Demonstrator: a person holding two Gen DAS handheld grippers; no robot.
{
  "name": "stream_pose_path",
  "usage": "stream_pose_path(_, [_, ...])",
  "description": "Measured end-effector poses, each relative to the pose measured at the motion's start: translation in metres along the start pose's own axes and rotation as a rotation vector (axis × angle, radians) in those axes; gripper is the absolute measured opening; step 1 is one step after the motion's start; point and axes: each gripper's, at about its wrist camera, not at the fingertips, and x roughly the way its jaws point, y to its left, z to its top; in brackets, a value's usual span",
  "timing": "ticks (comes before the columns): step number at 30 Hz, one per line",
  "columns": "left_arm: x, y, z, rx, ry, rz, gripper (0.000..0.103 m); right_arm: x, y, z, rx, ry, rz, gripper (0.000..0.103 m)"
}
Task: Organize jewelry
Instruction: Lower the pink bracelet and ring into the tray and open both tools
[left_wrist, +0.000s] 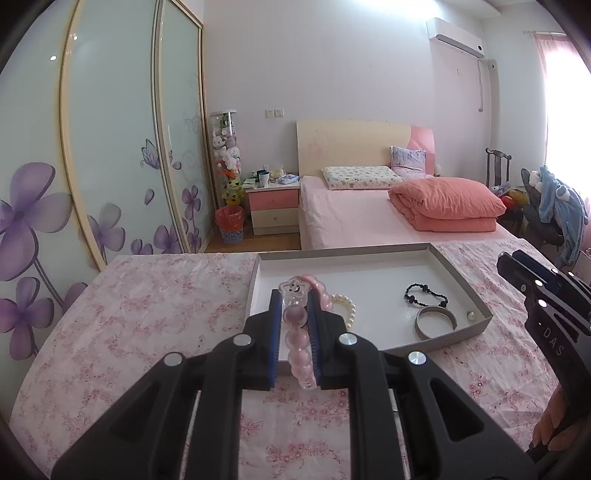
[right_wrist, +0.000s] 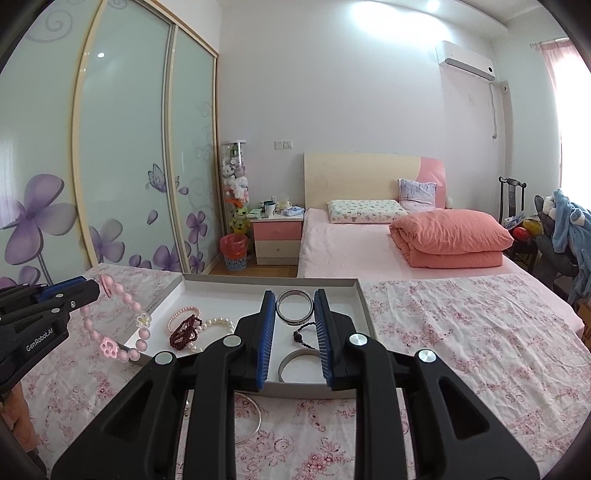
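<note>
My left gripper (left_wrist: 295, 295) is shut on a pink bead bracelet (left_wrist: 295, 332) with a clear flower charm, held above the near left edge of the white tray (left_wrist: 443, 258). In the right wrist view the left gripper (right_wrist: 96, 286) holds the bracelet (right_wrist: 122, 332), which hangs over the tray's left rim (right_wrist: 162, 302). My right gripper (right_wrist: 294, 299) is open and empty above the tray. The tray holds a pearl bracelet (right_wrist: 218, 323), a dark red bead bracelet (right_wrist: 184, 330), a black cord bracelet (right_wrist: 304, 334), a dark bangle (right_wrist: 293, 306) and a silver cuff (right_wrist: 295, 360).
A thin silver bangle (right_wrist: 255, 421) lies on the floral cloth (right_wrist: 461, 332) in front of the tray. A small stud (left_wrist: 471, 315) sits in the tray's right corner. Behind the table are a pink bed (left_wrist: 351, 218), a nightstand and a sliding wardrobe at the left.
</note>
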Motion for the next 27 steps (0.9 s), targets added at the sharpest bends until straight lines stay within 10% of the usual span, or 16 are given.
stream_pose_path(27, [0.087, 0.002, 0.025, -0.028, 0.064, -0.065, 0.015, 0.094, -0.009, 0.001, 0.052, 0.125, 0.026, 0.023])
